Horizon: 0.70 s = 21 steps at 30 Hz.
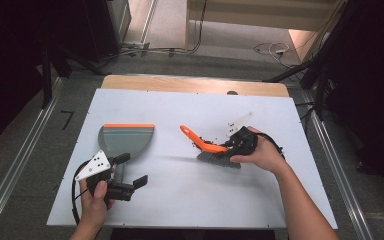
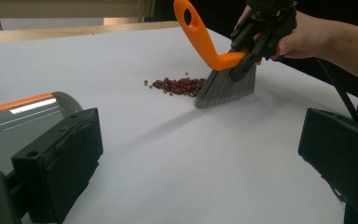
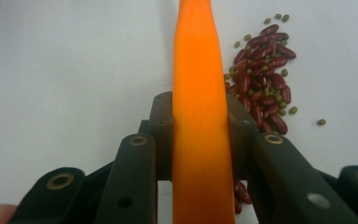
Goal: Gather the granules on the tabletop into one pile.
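Observation:
A hand brush with an orange handle (image 1: 195,136) and grey bristles (image 1: 219,159) stands on the white board (image 1: 190,200), and my right gripper (image 1: 233,145) is shut on its handle. In the right gripper view the orange handle (image 3: 199,93) runs up between the jaws. A small heap of red and green beans (image 3: 261,79) lies just beside the bristles (image 2: 226,86). A grey dustpan with an orange lip (image 1: 126,139) lies at the left. My left gripper (image 1: 134,169) hangs open beside the dustpan's handle, nothing between its jaws. The dustpan (image 2: 23,116) lies just outside its left jaw.
The board covers a wooden table whose far edge (image 1: 195,84) shows beyond it. Metal rails (image 1: 15,165) run along both sides on the floor. Cables (image 1: 270,49) lie on the floor past the table. Bare board lies between dustpan and brush.

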{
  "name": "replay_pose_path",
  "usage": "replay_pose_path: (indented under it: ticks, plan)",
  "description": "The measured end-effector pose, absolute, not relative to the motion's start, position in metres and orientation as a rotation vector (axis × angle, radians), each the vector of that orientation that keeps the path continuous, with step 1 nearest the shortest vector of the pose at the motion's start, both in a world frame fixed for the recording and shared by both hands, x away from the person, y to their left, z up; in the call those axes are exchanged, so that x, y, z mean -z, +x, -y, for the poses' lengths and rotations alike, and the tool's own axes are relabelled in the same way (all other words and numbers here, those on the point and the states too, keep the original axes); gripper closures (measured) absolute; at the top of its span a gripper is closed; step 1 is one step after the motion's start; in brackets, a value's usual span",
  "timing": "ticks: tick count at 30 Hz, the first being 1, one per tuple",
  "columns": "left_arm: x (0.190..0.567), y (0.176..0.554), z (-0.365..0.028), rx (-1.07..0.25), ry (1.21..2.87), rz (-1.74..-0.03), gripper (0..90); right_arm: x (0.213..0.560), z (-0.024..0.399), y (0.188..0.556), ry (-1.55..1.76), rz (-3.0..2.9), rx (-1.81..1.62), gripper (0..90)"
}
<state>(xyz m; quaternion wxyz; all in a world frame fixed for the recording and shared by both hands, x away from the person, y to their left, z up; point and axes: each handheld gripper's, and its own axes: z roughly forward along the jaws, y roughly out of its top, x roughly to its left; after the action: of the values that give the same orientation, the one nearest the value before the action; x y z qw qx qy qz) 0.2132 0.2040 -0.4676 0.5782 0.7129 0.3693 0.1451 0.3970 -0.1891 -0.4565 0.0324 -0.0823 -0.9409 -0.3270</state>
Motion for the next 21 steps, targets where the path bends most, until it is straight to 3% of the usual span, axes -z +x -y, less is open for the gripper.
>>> replay_pose_path:
  ticks: [21]
  plan:
    - [0.468,0.213,-0.205,-0.338,1.665,-0.865,0.7,0.455,0.170,0.424,-0.151,2.952,1.026,68.8]
